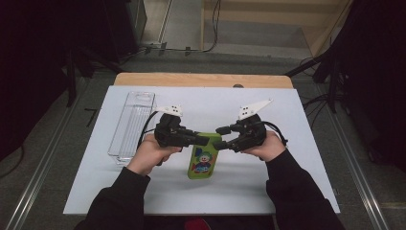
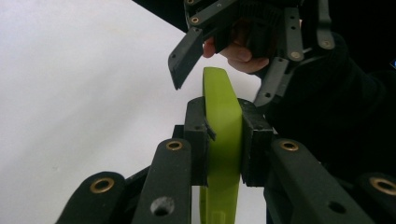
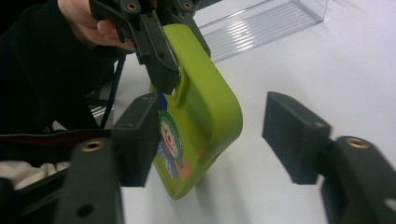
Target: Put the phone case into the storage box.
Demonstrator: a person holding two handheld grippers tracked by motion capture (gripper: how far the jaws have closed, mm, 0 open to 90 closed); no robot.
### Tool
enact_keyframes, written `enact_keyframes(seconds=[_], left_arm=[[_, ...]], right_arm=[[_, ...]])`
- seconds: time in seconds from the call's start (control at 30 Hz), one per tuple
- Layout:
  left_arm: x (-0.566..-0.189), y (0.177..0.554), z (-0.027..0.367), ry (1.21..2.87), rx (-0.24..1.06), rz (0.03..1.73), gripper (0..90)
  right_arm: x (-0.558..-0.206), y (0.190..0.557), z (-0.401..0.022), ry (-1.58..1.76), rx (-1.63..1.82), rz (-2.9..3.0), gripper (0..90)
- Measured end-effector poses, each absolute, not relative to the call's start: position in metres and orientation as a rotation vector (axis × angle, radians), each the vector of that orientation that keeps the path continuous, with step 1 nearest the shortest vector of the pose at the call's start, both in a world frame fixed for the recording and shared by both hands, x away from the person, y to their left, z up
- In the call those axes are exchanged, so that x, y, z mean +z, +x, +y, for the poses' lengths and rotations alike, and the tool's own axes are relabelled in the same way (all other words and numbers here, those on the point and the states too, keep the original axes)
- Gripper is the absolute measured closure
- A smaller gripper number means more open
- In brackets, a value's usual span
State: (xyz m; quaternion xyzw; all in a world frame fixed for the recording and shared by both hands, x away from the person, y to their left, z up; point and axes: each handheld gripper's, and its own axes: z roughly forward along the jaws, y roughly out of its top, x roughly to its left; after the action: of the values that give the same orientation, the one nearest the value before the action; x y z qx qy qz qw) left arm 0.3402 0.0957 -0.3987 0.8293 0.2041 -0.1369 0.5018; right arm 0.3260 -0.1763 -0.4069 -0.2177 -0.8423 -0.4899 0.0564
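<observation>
Green case [image 2: 223,135] edge-on between claw pads

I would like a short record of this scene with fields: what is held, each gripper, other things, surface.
held: green case, on its edge, clown picture on one face
left gripper: shut on the case edge
right gripper: open, jaws on both sides of the case, one pad near it, the other apart
other things: clear box, apart from the case
surface: white table
</observation>
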Motion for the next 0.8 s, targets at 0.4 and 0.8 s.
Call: enact_keyframes(seconds=[0.4, 0.8], left_arm=[[-0.4003, 0.34, 0.0951, 2.011, -0.354, 0.451, 77.6], [-0.4032, 0.3432, 0.0997, 1.992, -0.388, 0.447, 72.3]], right_arm=[[-0.4127, 0.3289, -0.1776, -0.589, -1.484, -2.502, 69.2], [-0.41, 0.3268, -0.1763, -0.594, -1.457, -2.483, 74.7]])
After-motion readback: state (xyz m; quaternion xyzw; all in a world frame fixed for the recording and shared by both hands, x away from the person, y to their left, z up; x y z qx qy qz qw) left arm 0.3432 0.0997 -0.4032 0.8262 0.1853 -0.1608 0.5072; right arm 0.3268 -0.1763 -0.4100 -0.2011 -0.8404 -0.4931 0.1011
